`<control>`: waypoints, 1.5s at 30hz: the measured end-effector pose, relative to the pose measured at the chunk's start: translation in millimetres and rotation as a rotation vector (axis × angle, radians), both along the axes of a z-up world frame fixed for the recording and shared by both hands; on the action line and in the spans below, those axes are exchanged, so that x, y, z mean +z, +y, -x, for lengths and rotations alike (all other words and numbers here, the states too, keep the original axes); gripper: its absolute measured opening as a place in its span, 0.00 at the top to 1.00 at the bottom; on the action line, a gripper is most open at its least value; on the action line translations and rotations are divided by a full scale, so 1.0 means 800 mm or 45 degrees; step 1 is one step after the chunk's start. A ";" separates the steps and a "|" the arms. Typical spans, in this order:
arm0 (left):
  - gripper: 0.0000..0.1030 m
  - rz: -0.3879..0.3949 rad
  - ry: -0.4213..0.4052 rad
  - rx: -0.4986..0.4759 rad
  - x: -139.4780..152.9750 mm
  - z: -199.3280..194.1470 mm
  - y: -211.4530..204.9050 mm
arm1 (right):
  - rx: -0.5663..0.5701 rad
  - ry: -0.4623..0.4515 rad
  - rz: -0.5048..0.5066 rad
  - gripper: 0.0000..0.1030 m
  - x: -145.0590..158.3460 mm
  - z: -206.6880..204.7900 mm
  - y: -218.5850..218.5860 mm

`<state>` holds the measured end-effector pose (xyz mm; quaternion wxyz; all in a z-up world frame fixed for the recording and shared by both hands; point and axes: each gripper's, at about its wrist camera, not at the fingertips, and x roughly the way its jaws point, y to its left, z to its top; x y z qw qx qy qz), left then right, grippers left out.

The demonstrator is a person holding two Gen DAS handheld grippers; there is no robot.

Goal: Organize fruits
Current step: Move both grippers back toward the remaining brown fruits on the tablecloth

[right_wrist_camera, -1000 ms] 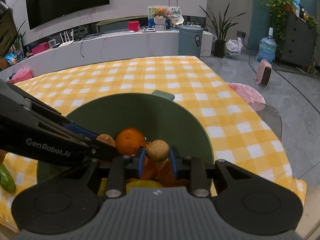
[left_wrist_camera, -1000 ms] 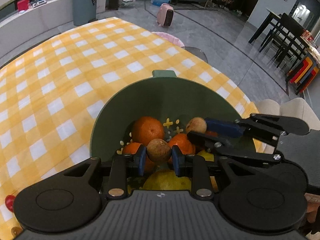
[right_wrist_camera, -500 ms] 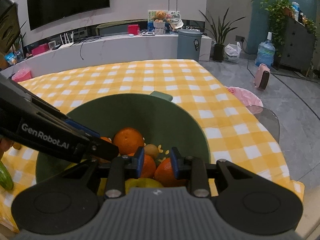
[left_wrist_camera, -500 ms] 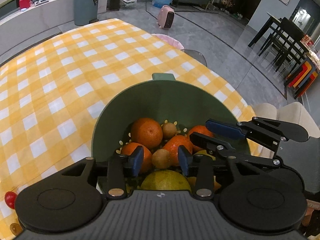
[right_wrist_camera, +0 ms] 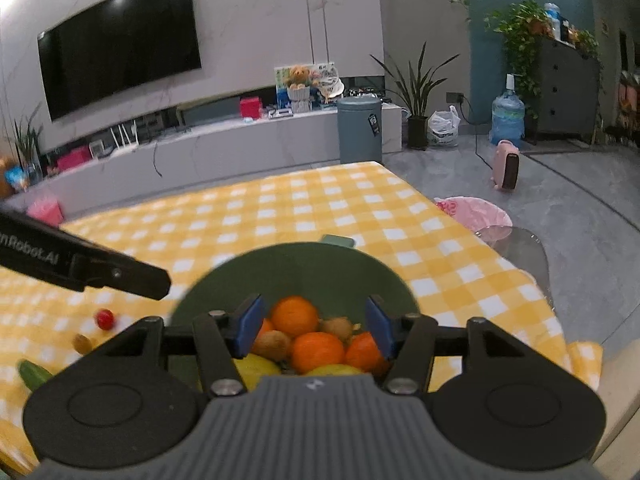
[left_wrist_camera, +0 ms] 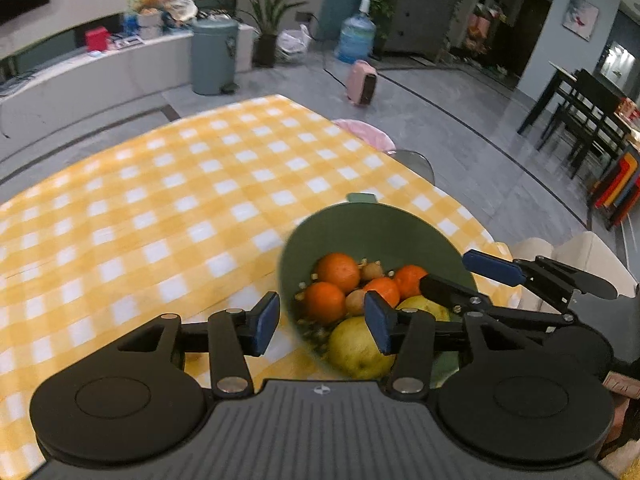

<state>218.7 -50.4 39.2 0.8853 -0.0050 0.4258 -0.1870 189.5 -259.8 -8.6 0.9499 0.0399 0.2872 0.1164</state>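
Both the left gripper and right gripper hang over the green bowl of fruits, jaws opening and empty; next pick is probably the blurry red fruit on the worktop.

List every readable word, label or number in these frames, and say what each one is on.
"nRobot.AI": white lettering on the black arm of the left tongs, cut off at the picture's left edge.
Label on the grey bin: too small to read.
Printed card behind the teddy bear: too blurred to read.
Nothing else is readable.
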 end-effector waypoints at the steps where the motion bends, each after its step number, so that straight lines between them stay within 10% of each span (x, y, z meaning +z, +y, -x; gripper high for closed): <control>1: 0.44 -0.015 -0.021 0.013 0.004 0.008 0.006 | -0.003 -0.003 -0.018 0.44 0.003 0.005 0.004; 22: 0.44 -0.054 -0.135 0.239 -0.029 0.114 0.147 | 0.330 -0.008 -0.007 0.43 -0.004 0.087 0.152; 45: 0.60 0.000 -0.055 0.298 -0.106 0.078 0.183 | 0.409 0.129 0.147 0.64 -0.065 0.012 0.226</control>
